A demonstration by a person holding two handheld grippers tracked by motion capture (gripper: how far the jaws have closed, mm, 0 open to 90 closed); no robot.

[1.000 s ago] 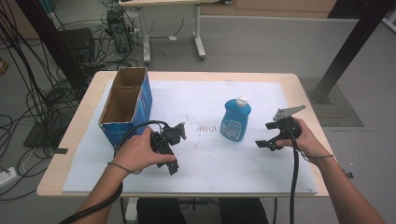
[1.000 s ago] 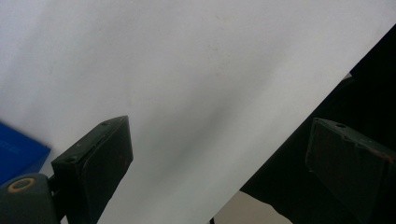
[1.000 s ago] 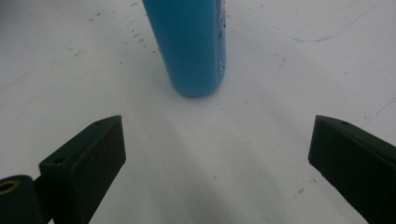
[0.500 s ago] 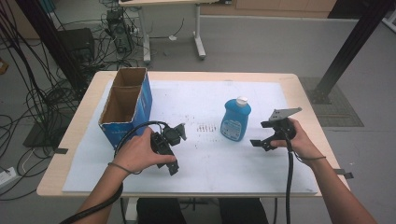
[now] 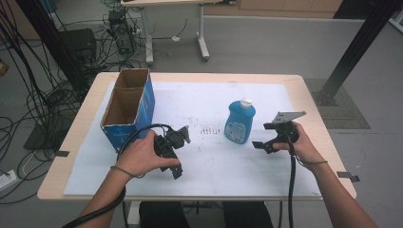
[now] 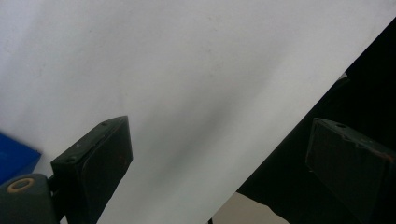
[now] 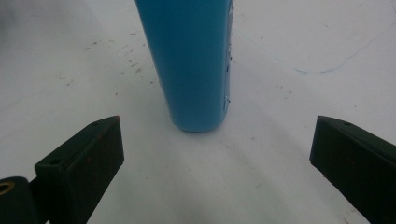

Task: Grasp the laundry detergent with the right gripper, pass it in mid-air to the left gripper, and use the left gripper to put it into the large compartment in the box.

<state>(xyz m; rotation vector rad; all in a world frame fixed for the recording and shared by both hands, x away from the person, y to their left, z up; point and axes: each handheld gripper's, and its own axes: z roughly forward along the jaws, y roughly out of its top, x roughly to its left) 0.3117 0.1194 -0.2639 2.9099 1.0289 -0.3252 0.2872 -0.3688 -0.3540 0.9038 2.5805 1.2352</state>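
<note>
A blue bottle (image 5: pixel 239 123) with a white cap stands upright on the white paper sheet (image 5: pixel 214 95), right of centre. My right gripper (image 5: pixel 262 144) is just right of it, held in a hand, jaws open and pointing at its base. In the right gripper view the bottle's lower body (image 7: pixel 191 60) stands a short way ahead of the open right gripper (image 7: pixel 217 154), with nothing between the jaws. My left gripper (image 5: pixel 177 156) rests low over the paper in front of the box, open and empty. In the left gripper view, the open left gripper (image 6: pixel 224 154) faces bare paper and the table's front edge.
An open cardboard box (image 5: pixel 128 107) with blue sides stands at the left of the table (image 5: pixel 304 90); its blue corner (image 6: pixel 14 158) appears in the left gripper view. Faint dark marks (image 5: pixel 209 129) dot the paper left of the bottle. Cables and a desk frame lie on the floor behind.
The right gripper has moved left, closer to the blue bottle. The left gripper and hand have stayed put.
</note>
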